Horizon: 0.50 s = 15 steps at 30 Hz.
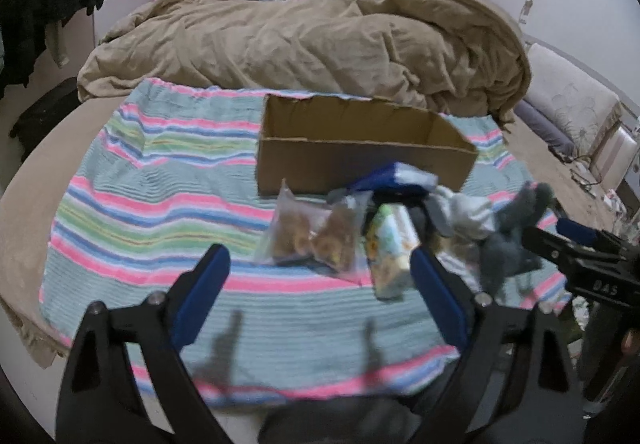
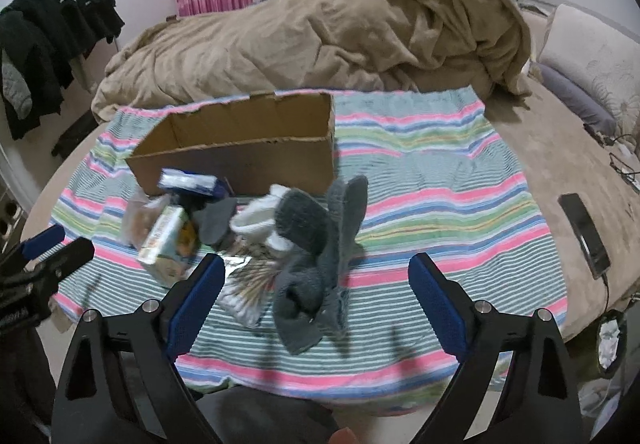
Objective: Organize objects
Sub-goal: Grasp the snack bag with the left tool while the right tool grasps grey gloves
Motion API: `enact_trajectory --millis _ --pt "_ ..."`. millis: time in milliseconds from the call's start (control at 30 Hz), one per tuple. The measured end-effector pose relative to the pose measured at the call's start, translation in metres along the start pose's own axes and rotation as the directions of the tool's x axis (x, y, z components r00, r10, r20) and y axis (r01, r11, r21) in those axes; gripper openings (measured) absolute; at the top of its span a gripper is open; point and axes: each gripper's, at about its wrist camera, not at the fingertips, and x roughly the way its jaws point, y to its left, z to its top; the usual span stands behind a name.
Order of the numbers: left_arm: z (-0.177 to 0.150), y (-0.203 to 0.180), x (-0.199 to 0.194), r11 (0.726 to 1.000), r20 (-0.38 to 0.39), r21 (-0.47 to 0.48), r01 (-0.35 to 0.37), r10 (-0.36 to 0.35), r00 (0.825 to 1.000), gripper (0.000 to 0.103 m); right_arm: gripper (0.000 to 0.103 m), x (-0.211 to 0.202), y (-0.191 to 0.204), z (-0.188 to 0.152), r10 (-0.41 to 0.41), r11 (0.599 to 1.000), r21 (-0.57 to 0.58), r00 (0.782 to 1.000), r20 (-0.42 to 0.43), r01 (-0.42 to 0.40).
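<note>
An open cardboard box (image 1: 360, 159) (image 2: 248, 159) stands on a striped cloth (image 1: 160, 203) (image 2: 440, 171) on the bed. In front of it lies a pile: a clear snack bag (image 1: 308, 236), a small printed carton (image 1: 390, 248) (image 2: 168, 244), a blue-and-white packet (image 1: 396, 177) (image 2: 192, 183), a white sock (image 2: 260, 219), grey socks (image 1: 508, 244) (image 2: 316, 264) and a striped packet (image 2: 246, 292). My left gripper (image 1: 320, 276) is open and empty, just short of the snack bag. My right gripper (image 2: 316, 284) is open and empty, hovering over the grey socks.
A crumpled tan duvet (image 1: 320, 43) (image 2: 320, 35) lies behind the box. A black phone (image 2: 584, 236) with a cable lies on the bed at right. Dark clothes (image 2: 48, 43) hang at left. Pillows (image 2: 592, 59) sit at far right.
</note>
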Motion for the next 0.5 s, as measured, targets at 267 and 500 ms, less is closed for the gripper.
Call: enact_trajectory --millis 267,500 --pt "0.007 0.008 0.059 1.0 -0.061 0.004 0.017 -0.017 0.998 0.092 0.086 0.04 -0.016 0.001 0.017 0.999 0.03 0.997 -0.07 -0.015" --pt "0.011 0.016 0.087 0.998 -0.135 0.016 0.053 -0.05 0.99 0.076 0.069 0.065 -0.027 -0.01 0.105 0.99 0.105 0.986 -0.13 -0.092"
